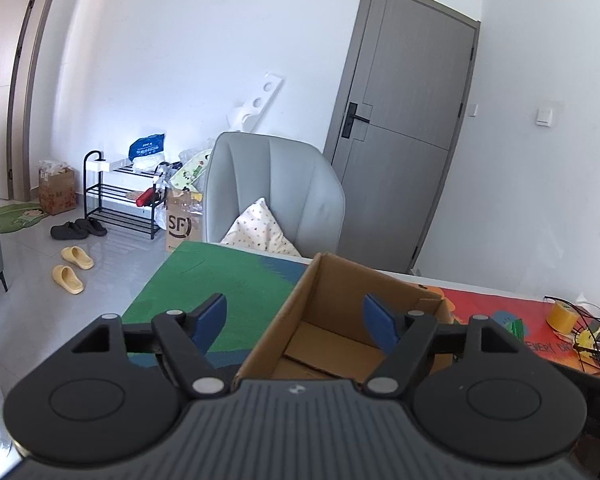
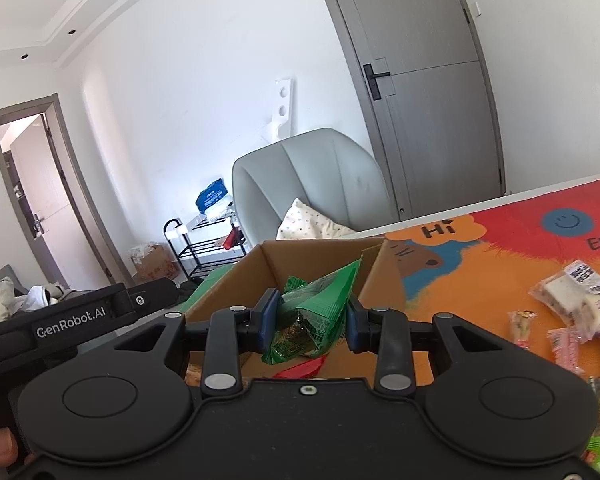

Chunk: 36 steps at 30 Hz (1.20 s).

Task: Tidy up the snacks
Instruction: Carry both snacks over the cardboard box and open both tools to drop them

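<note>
An open cardboard box [image 1: 340, 308] stands on the colourful mat. My left gripper [image 1: 296, 322] is open over the box's near left wall, with nothing between its blue pads. In the right wrist view my right gripper [image 2: 311, 316] is shut on a green snack packet [image 2: 314, 312], held above the same cardboard box [image 2: 268, 268]. A red wrapper [image 2: 304, 368] lies inside the box under the packet. Several more wrapped snacks [image 2: 576, 292] lie on the mat to the right. The left gripper's body [image 2: 76, 320] shows at the left of that view.
A grey armchair [image 1: 276, 188] with a patterned cushion stands behind the table. A roll of yellow tape [image 1: 562, 316] and a black wire basket [image 1: 596, 344] sit at the mat's right end. A shoe rack [image 1: 116, 196], boxes and slippers are on the floor at left.
</note>
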Motion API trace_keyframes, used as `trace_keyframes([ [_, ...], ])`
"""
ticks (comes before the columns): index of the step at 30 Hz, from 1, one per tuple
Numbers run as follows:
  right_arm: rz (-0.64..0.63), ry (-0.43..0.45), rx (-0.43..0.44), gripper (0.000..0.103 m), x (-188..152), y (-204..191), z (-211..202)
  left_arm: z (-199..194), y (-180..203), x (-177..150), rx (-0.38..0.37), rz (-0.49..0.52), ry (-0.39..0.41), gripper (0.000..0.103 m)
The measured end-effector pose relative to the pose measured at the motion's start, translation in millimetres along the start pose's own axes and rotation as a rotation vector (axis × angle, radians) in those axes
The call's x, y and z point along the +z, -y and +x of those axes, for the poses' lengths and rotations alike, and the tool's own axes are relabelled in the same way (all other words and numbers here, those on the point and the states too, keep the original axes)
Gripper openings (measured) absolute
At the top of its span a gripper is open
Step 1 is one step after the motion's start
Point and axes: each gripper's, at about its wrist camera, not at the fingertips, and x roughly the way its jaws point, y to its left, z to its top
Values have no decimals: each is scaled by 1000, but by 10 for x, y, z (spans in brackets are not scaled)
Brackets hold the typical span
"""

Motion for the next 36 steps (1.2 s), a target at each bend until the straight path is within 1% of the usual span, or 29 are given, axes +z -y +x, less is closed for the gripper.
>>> trace_keyframes([
  [2,1,-4,12,35,-7,-51,33,-6,-27,-13,8,-6,-8,75],
  [5,18,-18,50,38,-3,-82,87,-35,-39,-23,22,-11,-12,81],
  [7,31,-31,54,41,6,-83,109,-59,-69,-21,32,-12,-10,84],
  [9,38,-31,51,47,9,-64,91,-67,-94,-21,40,-15,-8,85],
  [13,67,-26,31,50,-5,16,2,-61,-86,-43,53,-23,-16,89],
  [20,101,-23,-30,55,-82,222,-177,-63,60,-123,41,8,-30,91],
  [22,102,-21,-55,58,-95,281,-231,-63,121,-151,34,26,-35,98],
  [25,111,-14,-88,66,-107,366,-320,-68,214,-195,31,48,-32,99],
  [29,124,5,-114,76,-127,483,-448,-60,347,-237,29,70,-52,99],
  [32,134,5,-128,79,-146,577,-514,-81,450,-278,14,83,-55,99],
  [36,146,9,-153,85,-170,704,-616,-97,599,-334,-10,100,-71,100],
])
